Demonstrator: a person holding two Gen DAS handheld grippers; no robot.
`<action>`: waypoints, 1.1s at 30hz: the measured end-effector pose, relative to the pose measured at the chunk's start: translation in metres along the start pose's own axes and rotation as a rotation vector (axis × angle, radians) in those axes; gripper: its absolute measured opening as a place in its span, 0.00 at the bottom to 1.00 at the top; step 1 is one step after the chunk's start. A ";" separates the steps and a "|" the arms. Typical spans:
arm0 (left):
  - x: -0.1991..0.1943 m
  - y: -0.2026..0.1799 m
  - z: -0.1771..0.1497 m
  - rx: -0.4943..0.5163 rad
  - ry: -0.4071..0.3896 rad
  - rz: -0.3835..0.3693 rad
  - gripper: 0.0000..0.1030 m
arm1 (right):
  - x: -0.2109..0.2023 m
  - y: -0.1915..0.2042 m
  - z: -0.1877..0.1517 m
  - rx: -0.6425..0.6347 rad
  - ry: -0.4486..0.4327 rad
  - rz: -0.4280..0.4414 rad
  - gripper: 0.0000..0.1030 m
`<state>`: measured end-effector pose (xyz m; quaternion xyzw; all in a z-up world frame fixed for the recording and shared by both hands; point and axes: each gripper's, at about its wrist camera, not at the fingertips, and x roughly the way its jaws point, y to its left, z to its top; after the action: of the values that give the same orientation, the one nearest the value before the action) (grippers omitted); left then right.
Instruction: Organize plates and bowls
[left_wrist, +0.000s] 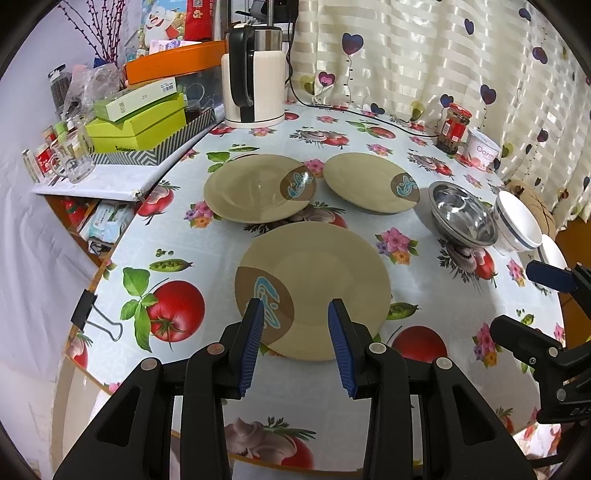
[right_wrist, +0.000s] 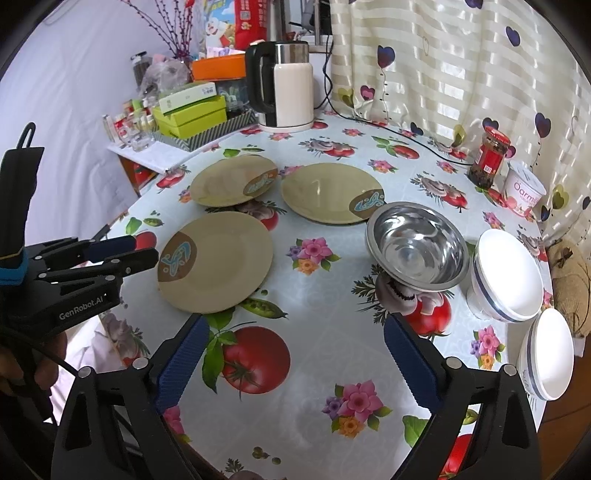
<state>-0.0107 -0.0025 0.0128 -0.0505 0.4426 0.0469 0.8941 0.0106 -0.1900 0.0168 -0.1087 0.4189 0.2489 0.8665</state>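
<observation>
Table (right_wrist: 332, 350) edge (probably round), open middle.

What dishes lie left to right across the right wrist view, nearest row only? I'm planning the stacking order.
Near tan plate → steel bowl → larger white bowl → smaller white bowl at the table's right edge.

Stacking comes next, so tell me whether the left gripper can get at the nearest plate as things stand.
Probably yes. The left gripper hangs open just above the nearest plate, nothing lies between them, and the plate's near rim looks free.
</observation>
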 end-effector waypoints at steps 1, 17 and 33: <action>0.000 0.000 0.000 -0.001 0.000 -0.004 0.36 | -0.001 0.001 0.000 0.001 0.001 0.000 0.92; 0.008 0.001 0.000 -0.003 0.021 -0.027 0.36 | 0.002 0.002 0.001 0.001 0.022 0.008 0.82; 0.016 -0.002 0.002 0.005 0.028 -0.039 0.36 | 0.012 0.000 0.006 0.009 0.049 0.023 0.79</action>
<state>0.0008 -0.0032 0.0015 -0.0577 0.4541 0.0276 0.8886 0.0208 -0.1831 0.0110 -0.1061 0.4421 0.2541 0.8537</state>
